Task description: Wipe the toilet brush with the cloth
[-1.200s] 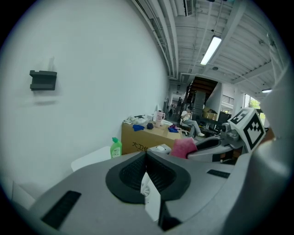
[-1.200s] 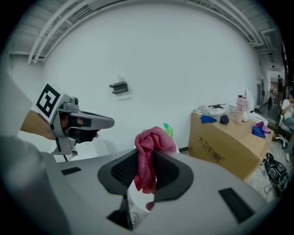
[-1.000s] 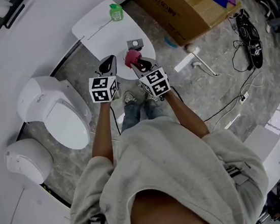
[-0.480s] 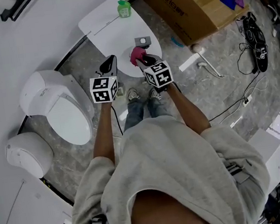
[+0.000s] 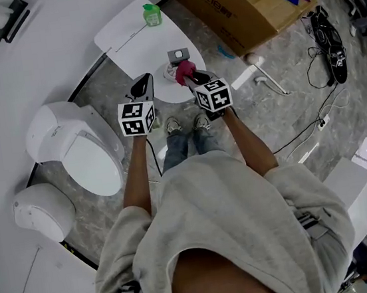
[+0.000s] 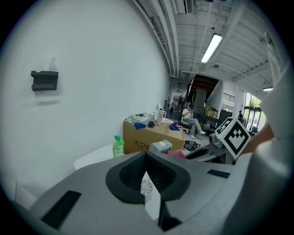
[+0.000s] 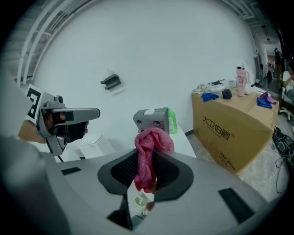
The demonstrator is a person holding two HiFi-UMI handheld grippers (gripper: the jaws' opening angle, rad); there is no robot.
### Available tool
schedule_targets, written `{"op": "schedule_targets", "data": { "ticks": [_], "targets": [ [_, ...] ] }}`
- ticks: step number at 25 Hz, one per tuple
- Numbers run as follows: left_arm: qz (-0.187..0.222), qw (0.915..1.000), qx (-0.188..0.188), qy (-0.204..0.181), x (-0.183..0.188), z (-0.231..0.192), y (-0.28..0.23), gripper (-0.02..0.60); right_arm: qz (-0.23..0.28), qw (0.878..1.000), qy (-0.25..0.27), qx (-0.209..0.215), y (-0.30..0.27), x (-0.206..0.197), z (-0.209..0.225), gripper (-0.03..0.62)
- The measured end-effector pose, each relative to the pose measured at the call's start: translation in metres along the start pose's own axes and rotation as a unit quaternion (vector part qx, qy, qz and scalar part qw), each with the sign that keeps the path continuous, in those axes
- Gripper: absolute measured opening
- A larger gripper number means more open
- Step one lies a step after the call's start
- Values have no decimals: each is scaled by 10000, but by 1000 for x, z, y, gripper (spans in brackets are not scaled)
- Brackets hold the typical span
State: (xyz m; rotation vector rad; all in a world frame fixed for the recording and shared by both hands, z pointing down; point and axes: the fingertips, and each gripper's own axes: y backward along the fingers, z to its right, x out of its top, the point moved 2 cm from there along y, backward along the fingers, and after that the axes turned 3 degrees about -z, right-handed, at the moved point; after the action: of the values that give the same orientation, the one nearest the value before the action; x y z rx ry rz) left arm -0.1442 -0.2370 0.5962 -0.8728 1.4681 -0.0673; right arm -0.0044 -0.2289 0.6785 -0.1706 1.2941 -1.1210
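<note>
A grey block-shaped unit with a white top (image 5: 178,56), which looks like the toilet brush's top, stands near the front edge of a white oval table (image 5: 131,41). My right gripper (image 5: 191,78) is shut on a pink cloth (image 5: 185,68), and the cloth hangs right beside that grey unit (image 7: 151,119). In the right gripper view the pink cloth (image 7: 149,147) bunches up between the jaws of the right gripper (image 7: 145,158). To its left, my left gripper (image 5: 141,86) hovers with its jaws together and nothing in them. The left gripper (image 6: 146,158) points towards the grey unit (image 6: 161,147).
A green bottle (image 5: 151,14) stands at the table's far side. A white toilet (image 5: 79,146) sits on the floor to the left. A large cardboard box (image 5: 238,1) lies behind on the right. Cables (image 5: 322,57) trail over the floor at right.
My right gripper has carried the pink cloth forward and a little right, up beside the grey unit. The left gripper has held its place.
</note>
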Motion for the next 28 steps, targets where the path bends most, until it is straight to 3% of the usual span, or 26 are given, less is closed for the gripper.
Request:
{"op": "schedule_targets", "data": {
  "ticks": [12,22,28],
  "targets": [
    [-42,9998,-186,-58,1,13,-14,18,155,9995,-199,-171,18,-4,18,100],
    [72,9999,-125,92,3,7,-11,18,422,9970,-275,-589,55,-3,48,100],
    [160,9997,-100,151,9,5,-7,20,700,9932,40,-930,81,17,57,100]
  ]
}}
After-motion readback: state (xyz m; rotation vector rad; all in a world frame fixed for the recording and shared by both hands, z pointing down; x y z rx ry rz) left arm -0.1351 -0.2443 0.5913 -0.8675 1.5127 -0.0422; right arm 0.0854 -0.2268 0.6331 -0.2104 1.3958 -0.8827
